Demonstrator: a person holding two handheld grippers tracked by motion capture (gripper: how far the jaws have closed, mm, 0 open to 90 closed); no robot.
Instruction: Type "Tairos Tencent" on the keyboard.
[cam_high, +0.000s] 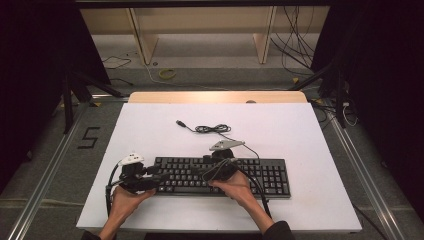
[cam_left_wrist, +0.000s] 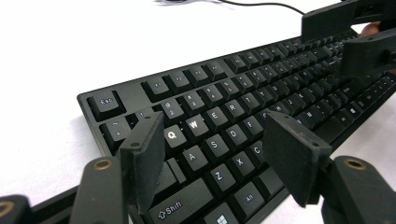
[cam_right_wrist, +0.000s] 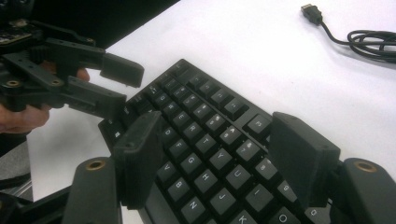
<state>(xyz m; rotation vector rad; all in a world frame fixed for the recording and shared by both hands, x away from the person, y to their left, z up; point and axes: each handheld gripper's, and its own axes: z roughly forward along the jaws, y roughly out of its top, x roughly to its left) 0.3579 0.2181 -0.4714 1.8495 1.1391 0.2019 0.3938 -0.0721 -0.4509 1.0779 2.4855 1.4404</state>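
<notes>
Keyboard, black plastic, full-size (cam_high: 222, 176): lay at lower centre of the high view, on a white tabletop (cam_high: 150, 130). Left gripper (cam_left_wrist: 212, 154): jaws apart over the Q–C keys in its own view, holding nothing. Right gripper (cam_right_wrist: 224, 158): jaws apart over the G–U keys, holding nothing. Black USB cable (cam_right_wrist: 359, 35): plug legible at upper right of the right gripper view; the high view showed its coil beyond the keyboard.
</notes>
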